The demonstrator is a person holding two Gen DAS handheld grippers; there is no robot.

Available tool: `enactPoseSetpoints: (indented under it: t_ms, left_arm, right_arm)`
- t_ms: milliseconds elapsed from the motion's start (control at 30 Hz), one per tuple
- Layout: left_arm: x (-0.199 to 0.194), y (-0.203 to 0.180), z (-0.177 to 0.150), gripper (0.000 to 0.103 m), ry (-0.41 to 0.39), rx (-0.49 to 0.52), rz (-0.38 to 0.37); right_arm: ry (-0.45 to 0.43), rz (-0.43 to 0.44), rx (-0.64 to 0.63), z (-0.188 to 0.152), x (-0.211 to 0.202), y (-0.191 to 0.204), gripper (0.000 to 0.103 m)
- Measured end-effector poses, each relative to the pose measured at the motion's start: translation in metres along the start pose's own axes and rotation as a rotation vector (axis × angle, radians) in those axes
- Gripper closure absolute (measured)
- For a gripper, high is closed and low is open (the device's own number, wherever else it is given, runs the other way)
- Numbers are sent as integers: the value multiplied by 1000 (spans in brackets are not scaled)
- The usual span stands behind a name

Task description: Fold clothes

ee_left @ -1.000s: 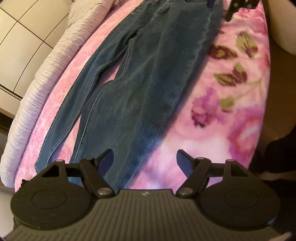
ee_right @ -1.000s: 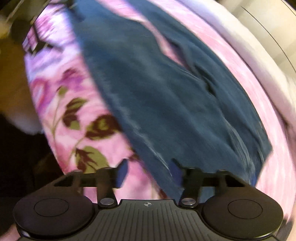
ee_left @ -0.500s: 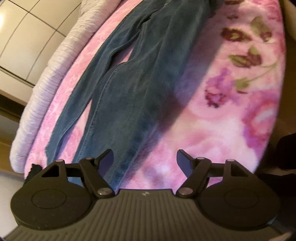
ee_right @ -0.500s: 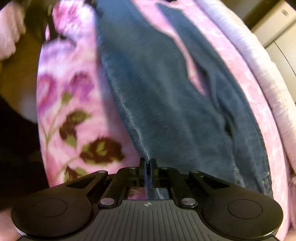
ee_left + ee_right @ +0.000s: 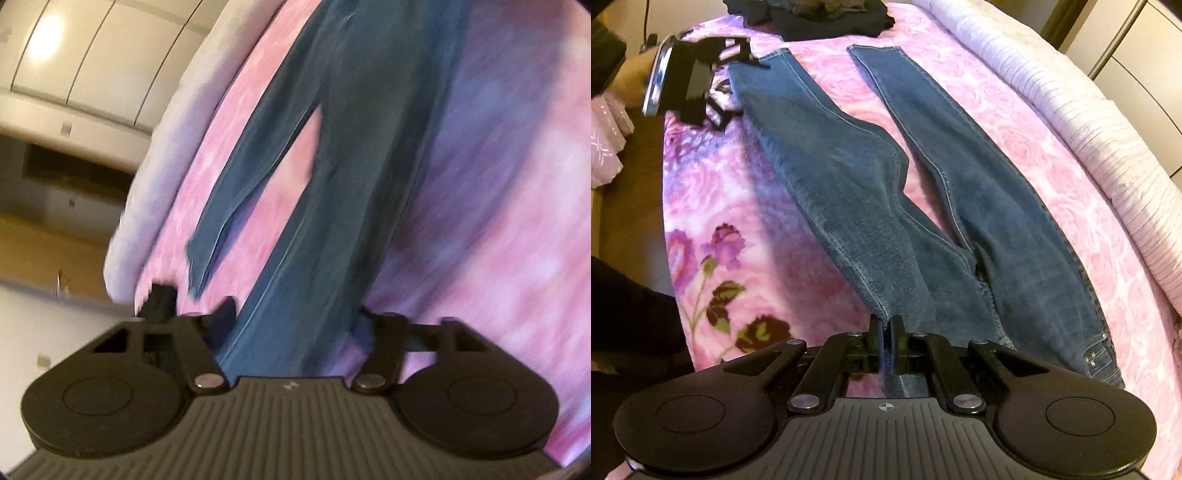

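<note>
Jeans flat on pink blanket, legs apart — no fold seen. R gripper pinches waist edge. L gripper jaws spread round leg hem. Dark clothes pile at far end. Folding mostly left, I think.

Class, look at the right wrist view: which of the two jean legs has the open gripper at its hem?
The leg nearer the bed's edge; the left gripper flanks its hem.

Opposing low views over jeans

Blue jeans lie flat, legs spread apart.
</note>
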State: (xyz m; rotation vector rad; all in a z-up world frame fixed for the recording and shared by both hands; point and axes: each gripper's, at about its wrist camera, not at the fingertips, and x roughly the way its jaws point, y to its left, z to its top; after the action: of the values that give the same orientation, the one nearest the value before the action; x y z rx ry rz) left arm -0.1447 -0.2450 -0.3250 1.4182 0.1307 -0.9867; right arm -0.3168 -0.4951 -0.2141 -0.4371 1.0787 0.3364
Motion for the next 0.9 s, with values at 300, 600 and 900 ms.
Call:
enactPoseSetpoints:
  t_ms: [300,600,900]
  left_arm:
    - [-3,29,-28,92,30,27,-105]
    - [9,29,-23,94,74,47,-139]
    - [7,52,-8,98,95,56,-116]
  right_arm:
    - [0,-39,12,-38,3,26,99]
    - [272,-293,-134,-165,34,52,60]
    - [288,-288,-195,-186,51,11,89]
